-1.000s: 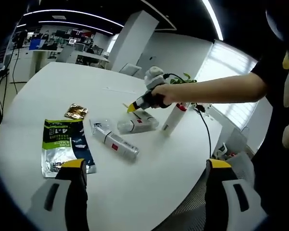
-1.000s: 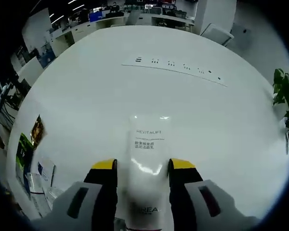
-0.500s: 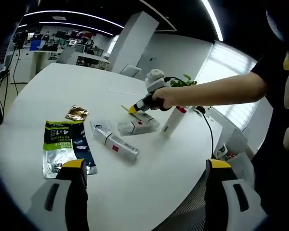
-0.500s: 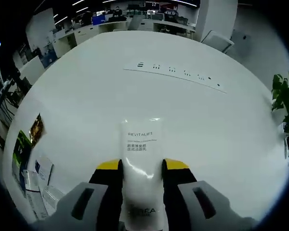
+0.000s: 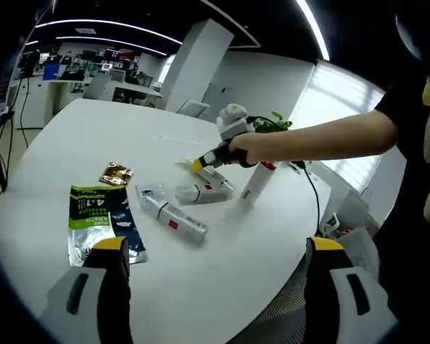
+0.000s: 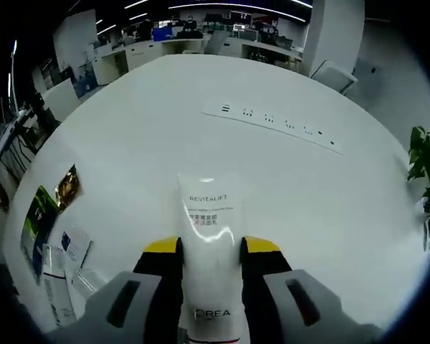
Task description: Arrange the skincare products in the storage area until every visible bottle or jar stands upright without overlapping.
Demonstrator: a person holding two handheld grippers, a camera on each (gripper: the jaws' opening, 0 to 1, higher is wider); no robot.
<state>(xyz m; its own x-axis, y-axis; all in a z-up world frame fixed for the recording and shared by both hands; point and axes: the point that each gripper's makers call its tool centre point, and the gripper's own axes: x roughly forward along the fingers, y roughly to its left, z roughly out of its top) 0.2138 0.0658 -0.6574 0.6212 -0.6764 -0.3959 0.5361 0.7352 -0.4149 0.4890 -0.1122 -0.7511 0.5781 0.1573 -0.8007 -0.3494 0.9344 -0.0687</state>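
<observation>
In the right gripper view the right tool (image 6: 209, 247) is closed on a white tube (image 6: 210, 251), its two yellow-tipped jaws pressed against the tube's sides at the lower middle of the frame. The tube is smooth, glossy plastic, printed REVITALIFT near its flat crimped end and L'OREAL lower down, and it points away over the round white tabletop (image 6: 287, 179). A long strip of sockets (image 6: 272, 126) is set flush in the tabletop toward the upper right, and a leafy green plant (image 6: 424, 161) stands at the right edge.

In the left gripper view the left tool (image 5: 213, 247) hangs above the near edge of the tabletop with its jaws spread wide and nothing between them. At the frame's centre a person's hand (image 5: 245, 147) grips the right tool, which holds the tube tilted with its red-banded end up. Just left of it lie a pale boxed product (image 5: 203, 191) and a clear cylindrical bottle (image 5: 173, 216) with a red label, both on their sides; whether the two touch is hard to tell. Further left lie a flat foil pouch (image 5: 99, 223), green and dark blue with a silver lower part, and a small crinkled gold sachet (image 5: 115, 173).
</observation>
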